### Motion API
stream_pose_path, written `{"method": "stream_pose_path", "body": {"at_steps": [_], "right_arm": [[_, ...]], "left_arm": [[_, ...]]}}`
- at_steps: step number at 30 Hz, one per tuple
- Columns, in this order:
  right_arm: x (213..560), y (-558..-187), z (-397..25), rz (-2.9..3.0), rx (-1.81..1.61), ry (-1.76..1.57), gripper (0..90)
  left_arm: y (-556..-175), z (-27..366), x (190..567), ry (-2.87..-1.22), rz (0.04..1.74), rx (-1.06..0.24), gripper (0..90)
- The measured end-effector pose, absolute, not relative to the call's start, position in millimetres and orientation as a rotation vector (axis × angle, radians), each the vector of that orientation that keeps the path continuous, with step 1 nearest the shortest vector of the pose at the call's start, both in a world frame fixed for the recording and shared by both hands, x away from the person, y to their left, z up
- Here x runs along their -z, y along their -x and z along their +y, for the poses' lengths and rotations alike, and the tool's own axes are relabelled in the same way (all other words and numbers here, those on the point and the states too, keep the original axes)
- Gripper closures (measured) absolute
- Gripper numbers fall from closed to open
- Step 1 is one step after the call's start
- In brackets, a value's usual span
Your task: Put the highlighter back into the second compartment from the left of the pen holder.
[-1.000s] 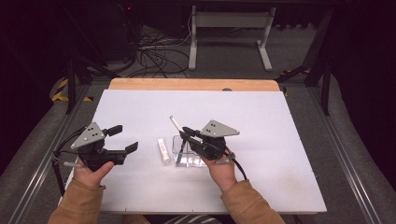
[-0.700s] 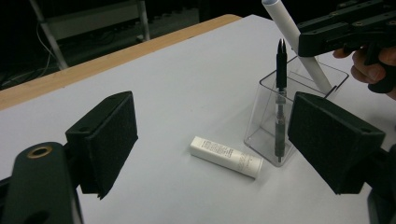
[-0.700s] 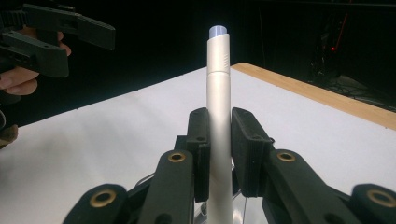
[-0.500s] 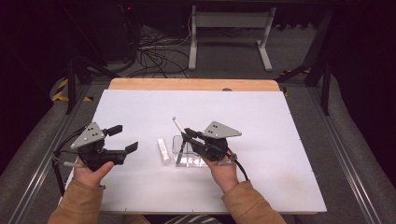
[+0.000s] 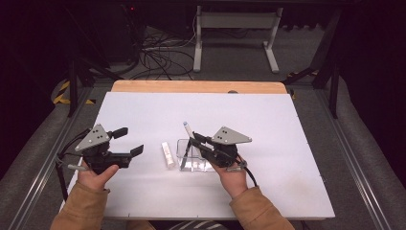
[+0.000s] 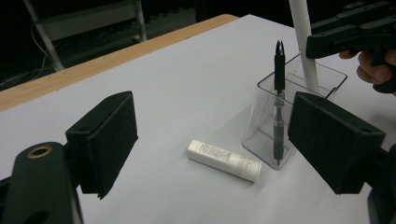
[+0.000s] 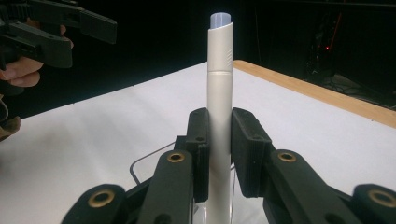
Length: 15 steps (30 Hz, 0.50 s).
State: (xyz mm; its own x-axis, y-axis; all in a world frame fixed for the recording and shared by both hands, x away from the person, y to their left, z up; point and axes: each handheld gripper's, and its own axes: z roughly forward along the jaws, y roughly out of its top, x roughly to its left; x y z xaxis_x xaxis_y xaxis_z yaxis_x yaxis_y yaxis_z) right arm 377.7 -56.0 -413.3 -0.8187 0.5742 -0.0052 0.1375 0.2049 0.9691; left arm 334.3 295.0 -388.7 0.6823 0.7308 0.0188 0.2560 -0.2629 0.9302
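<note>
Plainly, the right claw point(image 7: 219, 149) is pinching a white pen point(image 7: 220, 84) between its two black pads, the pen standing upright with its pale blue tip at the top. The pen's lower end drops behind the claw's arms in the right gripper view, so where it ends cannot be seen there. From the left gripper view the same white pen point(image 6: 306, 51) runs down into a clear plastic holder point(image 6: 299, 88), and its top is cut off by the picture's edge. A black pen point(image 6: 279, 107) stands inside the holder as well, near its left wall. Seen from above, the holder point(image 5: 184, 155) sits near the middle of the counter point(image 5: 287, 129), and the right claw point(image 5: 195, 143) covers much of it, so its contents are hard to make out there; the white pen point(image 5: 187, 129) pokes out up and to the far left.

Just left of the holder, a small white tube point(image 5: 167, 154) lies flat on the counter, close to it but not touching. Printing on the tube point(image 6: 224, 159) is too fine to read.

Farther left, the left claw point(image 5: 128, 142) is spread wide and holds nothing, well apart from the tube. Its pads point(image 6: 109, 140) frame the tube and holder in its own view.
</note>
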Motion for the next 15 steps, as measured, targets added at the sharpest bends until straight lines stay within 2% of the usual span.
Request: {"method": "stream_pose_path", "body": {"at_steps": [11,15], "right_arm": [[416.1,-375.7,-61.2,2.137,-1.638,-0.676,77.1],[414.9,-376.2,-65.3,2.135,-1.667,-0.682,62.3]], "left_arm": [[-337.3,291.6,388.7,-1.832,0.769,-0.548,16.7],[-338.4,291.6,388.5,-1.841,0.760,-0.557,16.7]]}}
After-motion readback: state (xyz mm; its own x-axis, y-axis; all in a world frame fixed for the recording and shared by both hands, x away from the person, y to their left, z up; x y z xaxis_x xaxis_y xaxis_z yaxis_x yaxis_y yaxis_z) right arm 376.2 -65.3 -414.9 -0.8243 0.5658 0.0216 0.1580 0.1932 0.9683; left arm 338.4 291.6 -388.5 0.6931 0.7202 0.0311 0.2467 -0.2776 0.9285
